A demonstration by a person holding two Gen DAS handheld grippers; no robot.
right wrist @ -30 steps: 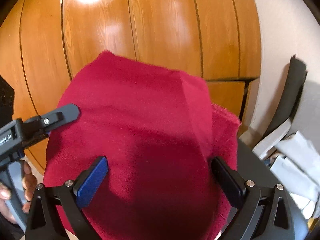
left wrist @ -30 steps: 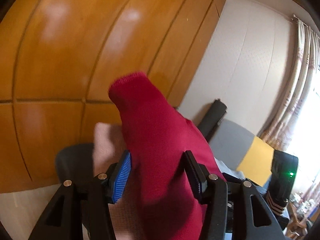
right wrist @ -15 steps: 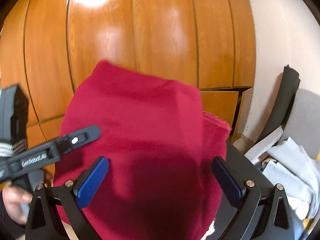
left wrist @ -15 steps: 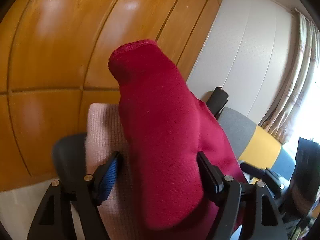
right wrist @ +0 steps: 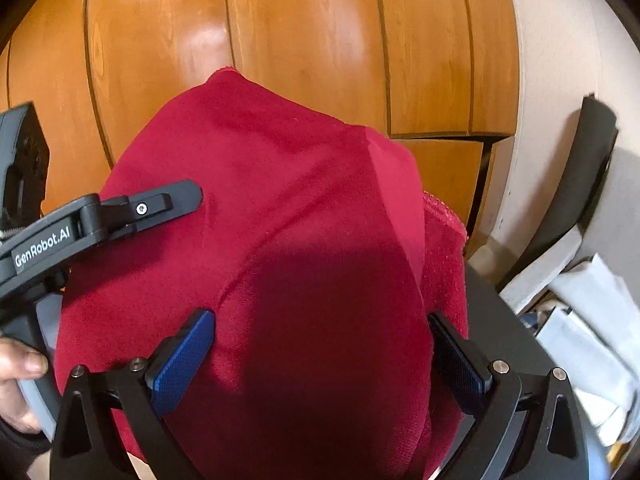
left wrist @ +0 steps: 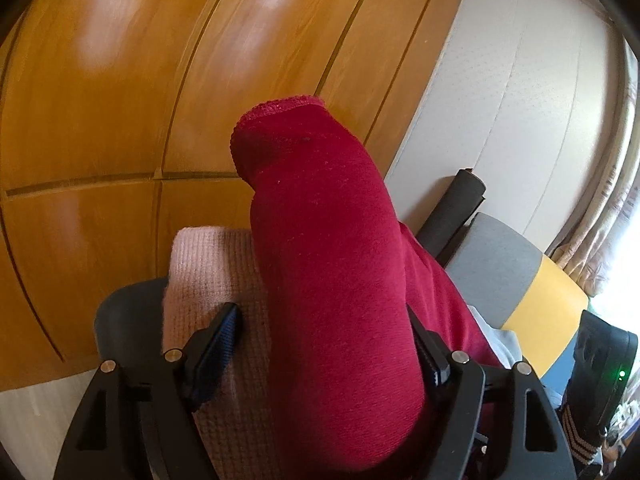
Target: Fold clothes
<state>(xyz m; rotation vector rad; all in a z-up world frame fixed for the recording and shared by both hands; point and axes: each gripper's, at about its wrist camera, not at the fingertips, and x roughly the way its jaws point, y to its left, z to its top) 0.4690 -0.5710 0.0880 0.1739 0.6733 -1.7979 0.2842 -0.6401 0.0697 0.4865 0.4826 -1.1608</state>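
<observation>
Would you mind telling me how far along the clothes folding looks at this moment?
Done: a pink knit garment already lies flat on the dark chair. In hand: the red garment is draped over both the left hand-held gripper and the right hand-held gripper, jaws spread. Left: the red garment still needs laying down and folding; other clothes cannot be seen clearly.

A red garment (right wrist: 280, 240) drapes over the right gripper (right wrist: 320, 356), bulging between its spread blue-padded fingers (right wrist: 182, 356), while the left gripper (right wrist: 100, 220), gripped by a hand (right wrist: 18, 384), touches the cloth's left side before wooden doors (right wrist: 300, 32).
</observation>
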